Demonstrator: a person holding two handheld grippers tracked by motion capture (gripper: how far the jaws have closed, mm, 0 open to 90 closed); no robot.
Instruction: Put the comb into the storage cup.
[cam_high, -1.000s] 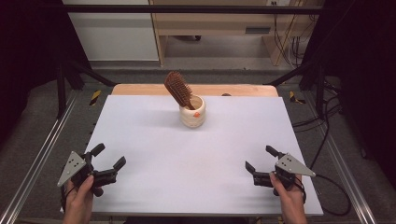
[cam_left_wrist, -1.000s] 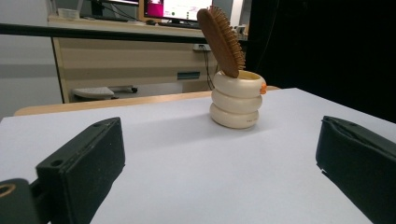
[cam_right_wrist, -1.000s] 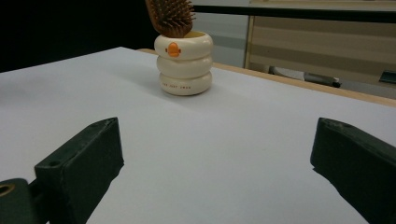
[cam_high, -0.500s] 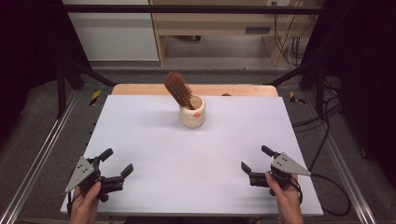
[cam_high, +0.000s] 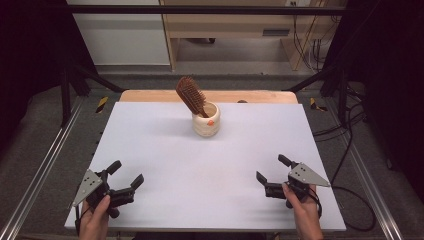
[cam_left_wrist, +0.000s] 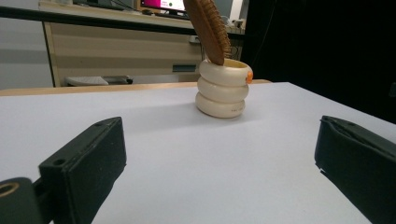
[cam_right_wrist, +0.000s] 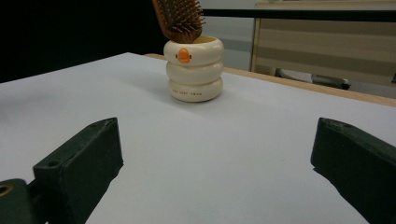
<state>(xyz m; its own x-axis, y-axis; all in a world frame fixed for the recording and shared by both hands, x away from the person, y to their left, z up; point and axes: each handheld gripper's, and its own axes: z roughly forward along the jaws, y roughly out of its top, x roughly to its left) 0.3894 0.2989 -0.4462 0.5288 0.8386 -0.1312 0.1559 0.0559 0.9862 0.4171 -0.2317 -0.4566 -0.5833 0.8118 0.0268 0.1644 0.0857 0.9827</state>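
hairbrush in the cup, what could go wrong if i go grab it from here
The hairbrush leans far to one side, head up, in the cream cup, so pulling it sideways rather than up along its lean could tip the cup. The cup stands free on the white table with nothing bracing it; a jaw bumping it may slide it. Both the left gripper and right gripper are open and far back, so the reach is long.

white table top (cam_high: 165, 150), wooden edge (cam_high: 150, 95) behind, cables (cam_high: 305, 40) on floor beyond.

Hairbrush (cam_high: 190, 96) handle hidden inside cup (cam_high: 206, 122), probably upright.
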